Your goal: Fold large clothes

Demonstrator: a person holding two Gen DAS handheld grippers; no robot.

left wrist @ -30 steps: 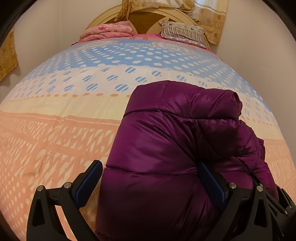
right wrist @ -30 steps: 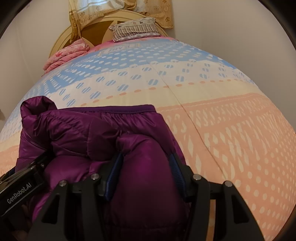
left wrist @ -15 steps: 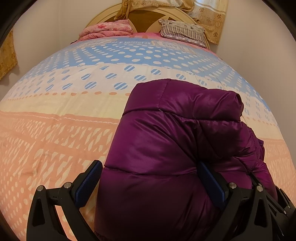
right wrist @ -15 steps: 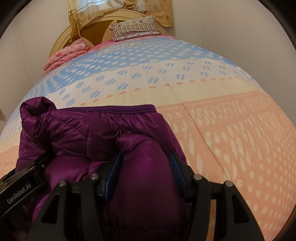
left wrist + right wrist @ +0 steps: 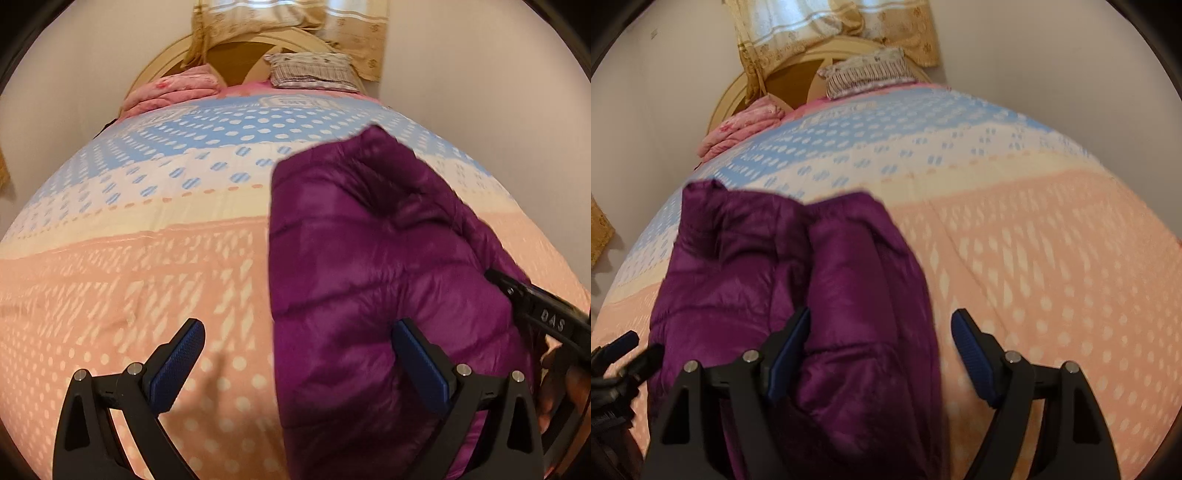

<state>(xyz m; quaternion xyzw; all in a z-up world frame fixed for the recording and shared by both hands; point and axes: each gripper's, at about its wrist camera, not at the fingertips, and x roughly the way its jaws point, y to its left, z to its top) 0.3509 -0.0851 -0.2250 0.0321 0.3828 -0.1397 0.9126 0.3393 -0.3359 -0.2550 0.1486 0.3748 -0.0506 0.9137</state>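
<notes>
Releasing is the step I read here: my right hand-held gripper (image 5: 879,354) has its jaws opening, with the right edge of the glossy purple quilted puffer jacket (image 5: 798,288) between them but only the left pad near the fabric and the right pad over bare bedding. My left hand-held gripper (image 5: 295,365) stands wide open; its left pad hangs over the bed and its right pad lies against the jacket's surface, with nothing pinched.

The jacket lies on the bed's pastel quilt of peach, cream and blue bands with white dots (image 5: 129,288), gathered into a thick, roughly rectangular bundle with the sleeves turned in. I judge the main folds done; what may be left is tidying the loose end at the far corner, or one more fold.

Only the left view shows the right tool's black body (image 5: 546,317) and part of the hand holding it at the jacket's right side. Only the right view shows the raised far-left corner (image 5: 701,199) and the central crease where two layers meet.
</notes>
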